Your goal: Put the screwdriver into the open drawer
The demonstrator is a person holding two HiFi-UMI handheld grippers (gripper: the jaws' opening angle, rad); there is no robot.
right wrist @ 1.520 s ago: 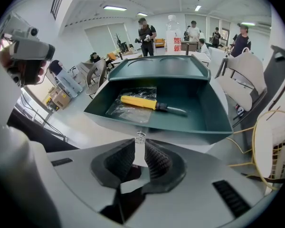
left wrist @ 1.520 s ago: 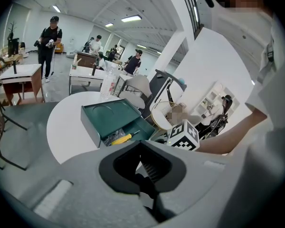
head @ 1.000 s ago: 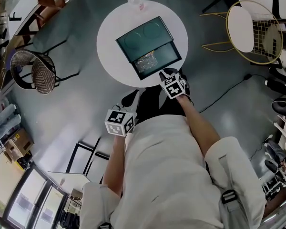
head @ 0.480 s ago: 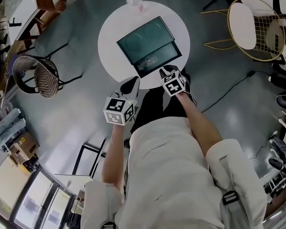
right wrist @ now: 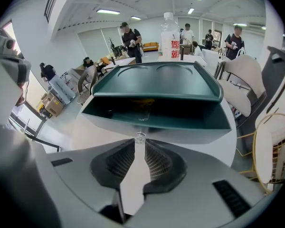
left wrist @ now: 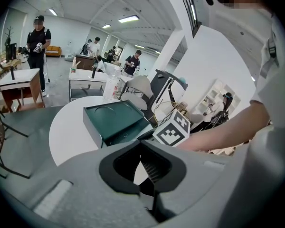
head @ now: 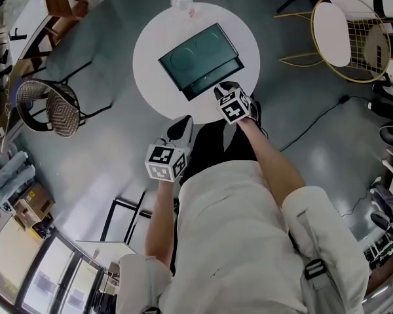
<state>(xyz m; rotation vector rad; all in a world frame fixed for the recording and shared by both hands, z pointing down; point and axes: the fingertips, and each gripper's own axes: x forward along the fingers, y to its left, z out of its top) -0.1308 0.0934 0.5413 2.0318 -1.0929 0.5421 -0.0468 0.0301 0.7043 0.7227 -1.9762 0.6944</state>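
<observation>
The right gripper (right wrist: 139,144) has its 2 jaws nearly together, pinching the small clear knob (right wrist: 140,137) on the green drawer (right wrist: 180,120), which stands partly open. The screwdriver (right wrist: 143,103) lies inside that drawer. The left gripper (left wrist: 141,146) is closed and empty, just off the near edge of the round table (head: 150,64).
</observation>
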